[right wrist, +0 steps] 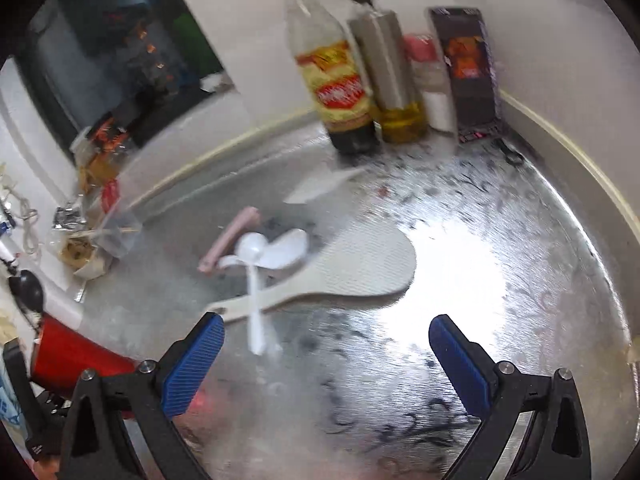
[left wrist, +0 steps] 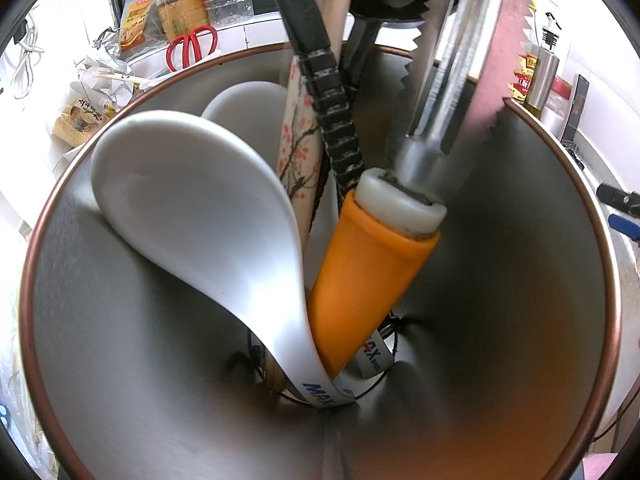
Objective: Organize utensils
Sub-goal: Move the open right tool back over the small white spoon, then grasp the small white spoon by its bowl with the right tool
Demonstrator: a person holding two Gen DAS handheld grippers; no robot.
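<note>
My left wrist view looks straight down into a steel utensil holder (left wrist: 520, 280) with a copper rim. In it stand a white ceramic spoon (left wrist: 192, 208), an orange-handled serrated knife (left wrist: 372, 264), a black ridged handle (left wrist: 332, 120) and a floral-printed handle (left wrist: 300, 140). The left gripper's fingers are hidden there. In the right wrist view a black part of it (right wrist: 16, 392) lies against the holder's red outside (right wrist: 72, 356). My right gripper (right wrist: 326, 322) is open and empty above the steel counter (right wrist: 500, 280). Just beyond it lie a white plastic spoon (right wrist: 254, 280), a beige rice paddle (right wrist: 352, 268), a white soup spoon (right wrist: 286, 254) and a pink stick (right wrist: 230, 240).
Against the back wall stand a sauce bottle (right wrist: 336, 80), a steel oil dispenser (right wrist: 384, 72) and a dark box (right wrist: 464, 60). Crumpled wrappers (right wrist: 80, 240) lie at the counter's left. Red scissors (left wrist: 192, 46) and jars (left wrist: 180, 4) sit behind the holder.
</note>
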